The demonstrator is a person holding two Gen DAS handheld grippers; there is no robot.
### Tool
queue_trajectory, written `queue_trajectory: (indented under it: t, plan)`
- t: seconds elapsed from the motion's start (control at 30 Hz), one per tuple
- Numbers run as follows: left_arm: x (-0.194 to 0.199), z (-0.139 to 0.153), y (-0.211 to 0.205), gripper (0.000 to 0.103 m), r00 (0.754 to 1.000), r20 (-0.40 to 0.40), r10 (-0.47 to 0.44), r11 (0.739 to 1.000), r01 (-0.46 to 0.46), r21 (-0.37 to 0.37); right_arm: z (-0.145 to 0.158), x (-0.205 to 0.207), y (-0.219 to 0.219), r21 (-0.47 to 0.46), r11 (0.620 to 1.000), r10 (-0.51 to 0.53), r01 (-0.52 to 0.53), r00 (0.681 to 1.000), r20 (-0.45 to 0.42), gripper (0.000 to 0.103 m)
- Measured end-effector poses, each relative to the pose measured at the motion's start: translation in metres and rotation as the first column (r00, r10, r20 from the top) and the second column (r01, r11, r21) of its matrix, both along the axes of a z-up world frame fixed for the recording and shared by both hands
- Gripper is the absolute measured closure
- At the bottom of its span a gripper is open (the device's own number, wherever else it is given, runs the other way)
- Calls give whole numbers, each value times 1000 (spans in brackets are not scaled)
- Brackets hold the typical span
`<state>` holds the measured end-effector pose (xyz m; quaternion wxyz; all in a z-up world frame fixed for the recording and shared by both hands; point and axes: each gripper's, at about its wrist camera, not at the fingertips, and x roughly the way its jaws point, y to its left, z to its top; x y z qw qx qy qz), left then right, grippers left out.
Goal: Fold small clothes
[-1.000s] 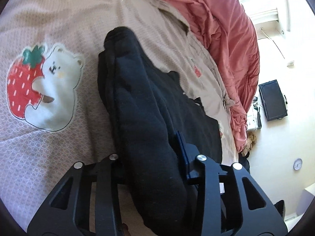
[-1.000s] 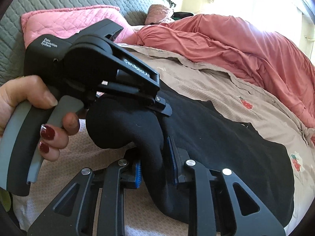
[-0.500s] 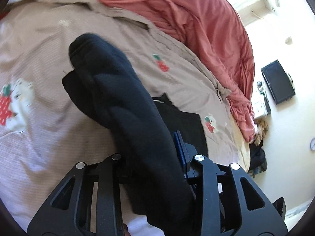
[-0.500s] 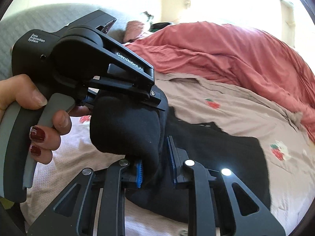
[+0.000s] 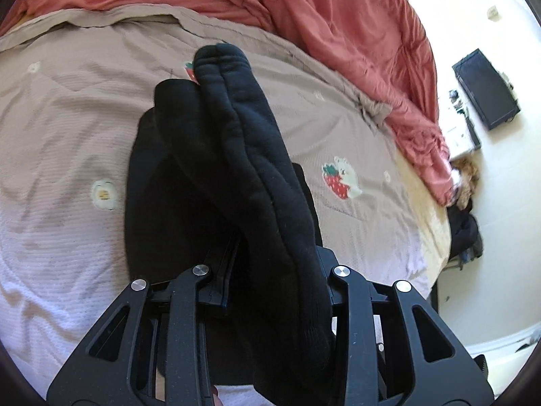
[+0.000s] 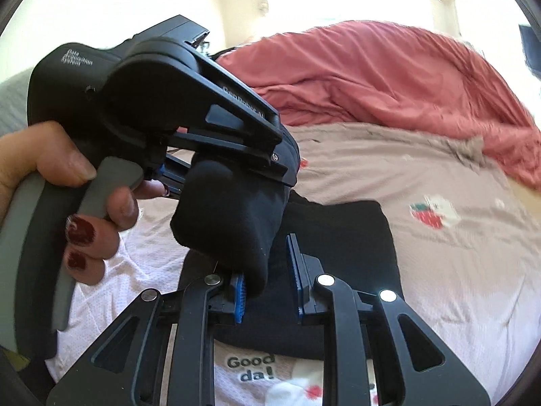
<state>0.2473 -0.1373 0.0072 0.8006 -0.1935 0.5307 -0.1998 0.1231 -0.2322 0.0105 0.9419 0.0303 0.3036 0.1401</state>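
Both claws, left claw (image 5: 277, 277) and right claw (image 6: 267, 287), clenched on the black garment (image 5: 236, 155), bunched between each claw's pads and hanging down over the beige strawberry blanket (image 5: 67, 108) on the bed.

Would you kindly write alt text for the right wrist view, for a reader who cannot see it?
The right gripper clamps a thick black fleece garment lifted over a beige strawberry-print bedspread. The left gripper, held in a hand, grips the same fold from the left. A crumpled pink duvet lies behind.
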Motion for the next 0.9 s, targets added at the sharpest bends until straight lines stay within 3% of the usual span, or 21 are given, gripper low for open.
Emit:
queue_trajectory:
  t: [0.2,0.23,0.27,0.3,0.4,0.53,0.63,0.7,0.8,0.9]
  plan:
    - [6,-11,-37,75,998,-31,-55,995,57,78,-16,4,-37,151,984,-76,94,989,-124,83]
    - [7,-14,-42,70,997,-37,-71,994,74,81,-20,4,-42,176,978,-88,114,985,-149,83]
    - [7,-16,-46,53,995,-41,-86,993,88,73,-25,4,-47,201,971,-96,130,980,-172,83]
    - [7,-16,-46,43,995,-35,-94,994,96,48,-28,6,-51,217,965,-105,145,976,-190,83]
    - [1,-11,-41,41,997,6,-76,995,75,67,-49,13,-65,297,930,-117,215,942,-314,79]
    - [-11,-10,-20,41,999,49,-3,986,-5,165,-81,11,-90,426,832,-121,354,867,-483,69]
    - [-26,-11,-4,41,995,96,30,968,-53,245,-77,4,-99,460,800,-128,386,858,-497,60]
    - [-36,-15,9,41,992,118,49,958,-80,276,-69,-1,-104,450,803,-155,391,866,-475,46]
    - [-49,-23,23,41,989,134,62,940,-103,325,-57,-7,-110,451,809,-174,376,888,-426,35]
    - [-53,-40,30,39,992,98,76,944,-103,313,-56,0,-113,469,818,-140,333,906,-400,33]
